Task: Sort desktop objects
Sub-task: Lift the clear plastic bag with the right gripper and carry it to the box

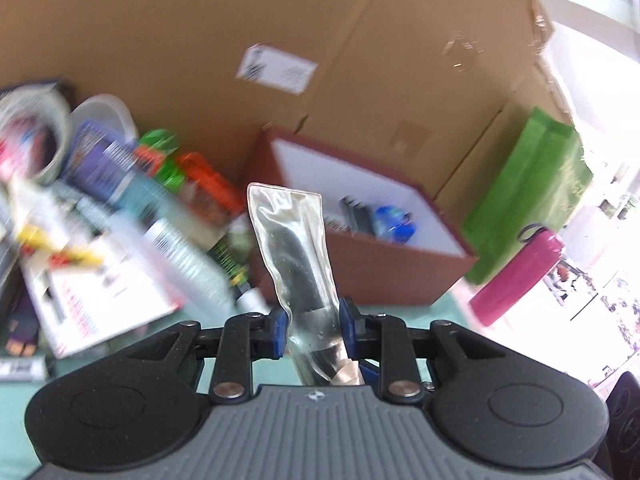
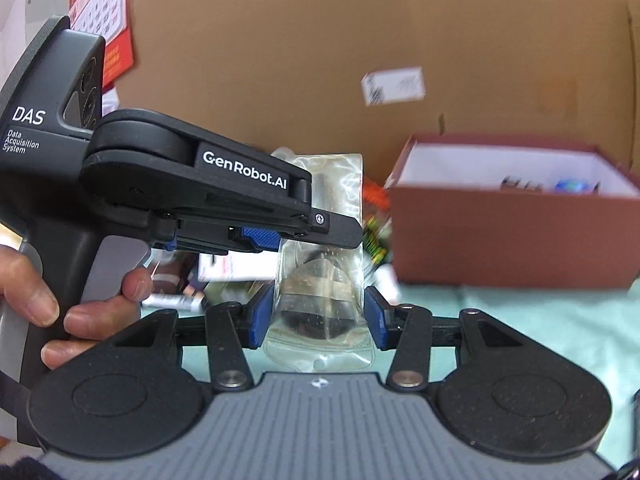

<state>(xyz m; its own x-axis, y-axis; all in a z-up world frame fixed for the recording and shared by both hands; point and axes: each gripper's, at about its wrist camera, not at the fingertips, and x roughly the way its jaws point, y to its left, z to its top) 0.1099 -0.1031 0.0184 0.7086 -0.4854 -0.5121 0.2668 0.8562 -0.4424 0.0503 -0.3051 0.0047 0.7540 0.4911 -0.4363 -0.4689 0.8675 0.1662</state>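
Left wrist view: our left tool point(image 1: 313, 330) has its 2 blue pads pinched narrow on the lower part of a clear plastic pouch point(image 1: 294, 248) with a dark object sealed inside. The pouch stands nearly upright, leaning a little left, above the teal surface point(image 1: 24, 384). Beyond it sits a dark red box point(image 1: 360, 272) with a white lining, already holding a few small items. We judge that box to be the pouch's destination. To the left lies a jumbled pile of packets point(image 1: 120, 216), blurred, with a roll of tape point(image 1: 36, 136). To the right are a green bag point(image 1: 528, 192) and a pink cylinder point(image 1: 516, 280). A large cardboard box point(image 1: 200, 60) forms the backdrop.

In the right wrist view, our right tool point(image 2: 319, 312) brackets the pouch's point(image 2: 320, 308) wide bottom end, its pads at either edge. We cannot tell whether they press it or only steady it. The left tool point(image 2: 280, 236) crosses from the left, held by a hand point(image 2: 60, 304), gripping the pouch higher up. Using 2 tools likely keeps the limp plastic from folding. The red box point(image 2: 512, 240) waits to the right.
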